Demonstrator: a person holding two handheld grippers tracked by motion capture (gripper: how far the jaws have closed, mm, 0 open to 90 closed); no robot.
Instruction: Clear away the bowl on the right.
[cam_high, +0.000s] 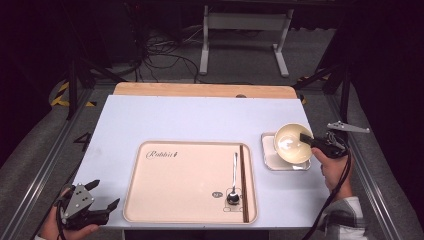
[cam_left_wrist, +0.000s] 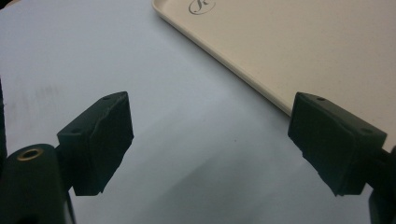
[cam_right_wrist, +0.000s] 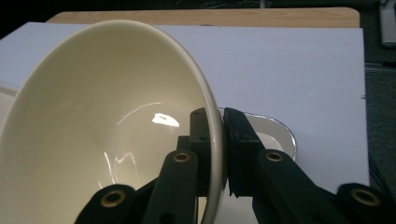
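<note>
A cream bowl (cam_high: 292, 142) hangs tilted just above a small white square dish (cam_high: 270, 156) at the table's right side. My right gripper (cam_high: 306, 138) is shut on the bowl's right rim. In the right gripper view the rim of the bowl (cam_right_wrist: 93, 130) is pinched between the two black jaws, one inside and one outside, at the gripper (cam_right_wrist: 218, 135). My left gripper (cam_high: 102, 195) rests open at the table's front left corner with nothing between its jaws; in the left gripper view the gripper (cam_left_wrist: 210, 135) looks over bare tabletop beside the tray (cam_left_wrist: 299, 51).
A beige tray (cam_high: 165, 185) lies in the middle front of the white table. On its right part lie a metal spoon (cam_high: 234, 180) and dark chopsticks (cam_high: 243, 180). A wooden strip (cam_high: 200, 90) runs along the table's far edge.
</note>
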